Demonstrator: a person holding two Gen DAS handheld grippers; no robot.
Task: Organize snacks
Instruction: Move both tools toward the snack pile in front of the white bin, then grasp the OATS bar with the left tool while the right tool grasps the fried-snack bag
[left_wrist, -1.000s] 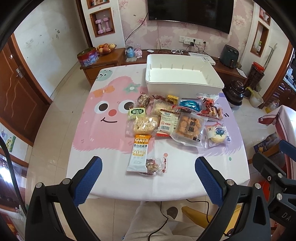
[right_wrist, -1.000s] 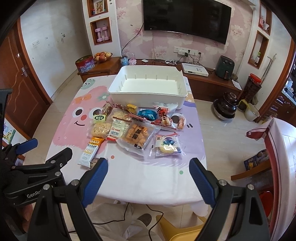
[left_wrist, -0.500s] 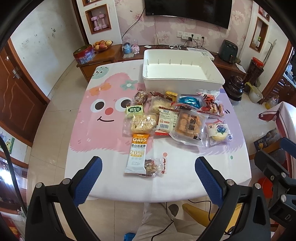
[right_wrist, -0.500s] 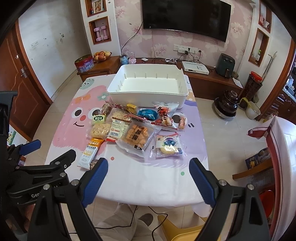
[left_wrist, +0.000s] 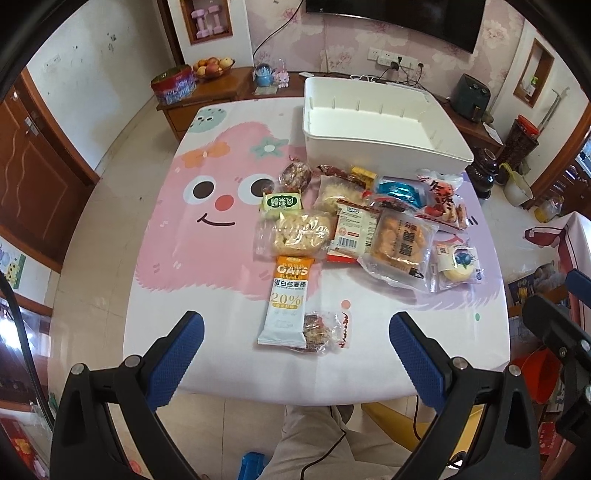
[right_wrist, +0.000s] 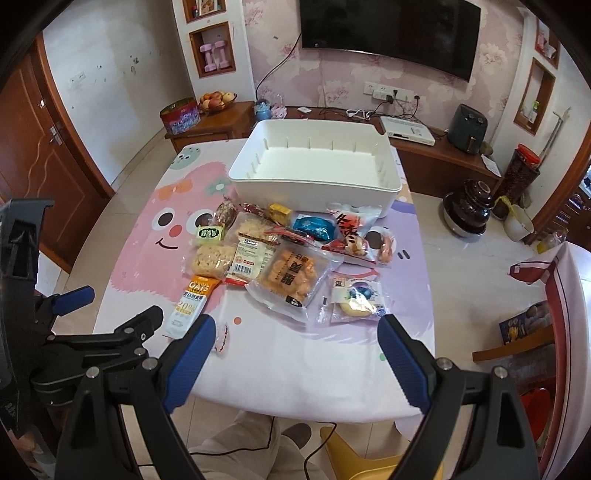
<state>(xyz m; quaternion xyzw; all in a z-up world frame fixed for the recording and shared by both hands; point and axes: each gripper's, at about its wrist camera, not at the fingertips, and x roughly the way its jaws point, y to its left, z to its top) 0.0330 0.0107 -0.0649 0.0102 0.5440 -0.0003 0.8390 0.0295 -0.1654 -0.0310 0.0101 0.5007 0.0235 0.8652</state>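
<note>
Several snack packs lie in a heap mid-table: an oats bar nearest me, a small nut pack, a rice crisp pack, a cracker bag and a blueberry cake pack. An empty white bin stands behind them. My left gripper is open and empty above the table's near edge, before the oats bar. My right gripper is open and empty, near the front edge, before the cracker bag.
The table has a pink cartoon cloth. A wooden sideboard with a fruit bowl and tin stands behind. A dark pot sits on the floor at right. The left gripper also shows in the right wrist view.
Both grippers have moved forward and lower toward the table; the snacks look larger and closer. Nothing on the table has moved.
</note>
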